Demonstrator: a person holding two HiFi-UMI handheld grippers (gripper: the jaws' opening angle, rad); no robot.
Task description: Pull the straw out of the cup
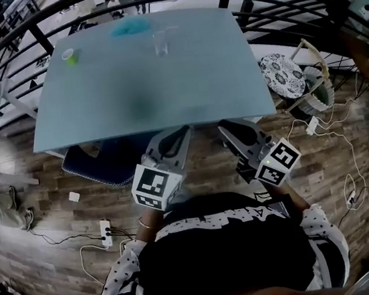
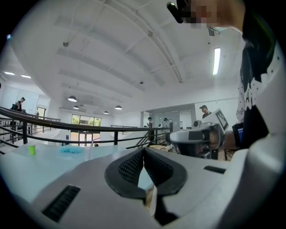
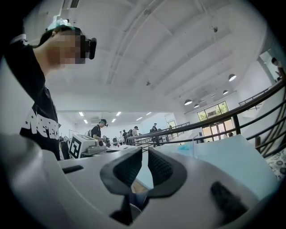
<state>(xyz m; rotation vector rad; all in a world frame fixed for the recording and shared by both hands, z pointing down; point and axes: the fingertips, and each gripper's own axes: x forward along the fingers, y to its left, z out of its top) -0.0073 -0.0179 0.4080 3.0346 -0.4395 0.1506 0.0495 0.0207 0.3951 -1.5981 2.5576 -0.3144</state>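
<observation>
On the table (image 1: 149, 87), the cup's (image 1: 162, 44) straw (image 3: 192, 142) stands upright.

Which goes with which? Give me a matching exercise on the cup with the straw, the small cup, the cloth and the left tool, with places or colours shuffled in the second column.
Things:
1. cup with the straw
2. small cup
3. cloth
4. left tool

Places and colours:
a. green, far left of the table
b. off the table, just before its near edge
c. blue, at the far edge
d. clear, far side, right of the cloth

Pairs: 1-d, 2-a, 3-c, 4-b.
</observation>
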